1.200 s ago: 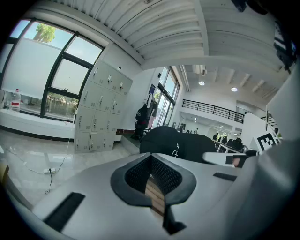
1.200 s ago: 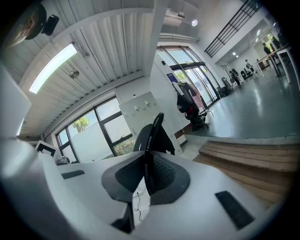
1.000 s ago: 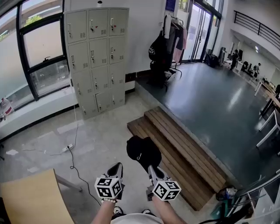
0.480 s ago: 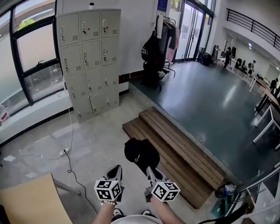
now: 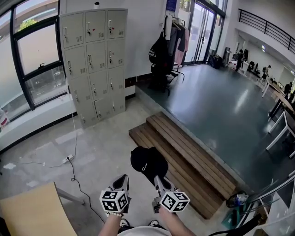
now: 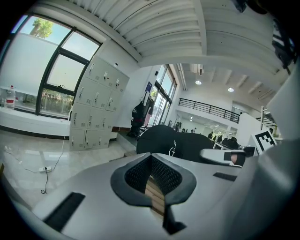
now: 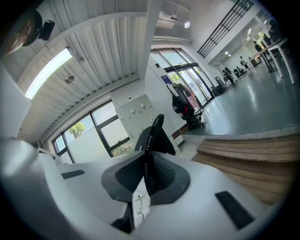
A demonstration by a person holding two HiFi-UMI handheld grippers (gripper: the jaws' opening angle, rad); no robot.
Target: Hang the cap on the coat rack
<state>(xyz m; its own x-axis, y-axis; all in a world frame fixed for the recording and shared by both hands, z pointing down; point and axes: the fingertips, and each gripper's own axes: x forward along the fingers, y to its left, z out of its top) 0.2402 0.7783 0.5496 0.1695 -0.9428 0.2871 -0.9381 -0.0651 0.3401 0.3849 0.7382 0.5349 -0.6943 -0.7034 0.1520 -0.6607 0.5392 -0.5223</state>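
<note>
One cap [image 5: 148,159], brim indistinct, clenched by right gripper [image 5: 157,177] fingers; left gripper [image 5: 123,178] closed empty.

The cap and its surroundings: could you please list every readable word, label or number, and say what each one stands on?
"FASHION": on the strap of the cap.
Blue sign on the wall: too small to read.
Tags on the lockers: too small to read.

I hold both arms low, side by side, pointing forward: left gripper [image 5: 122,179] has its jaws together on nothing, right gripper [image 5: 158,179] is clamped on the cap [image 5: 148,160]
</note>
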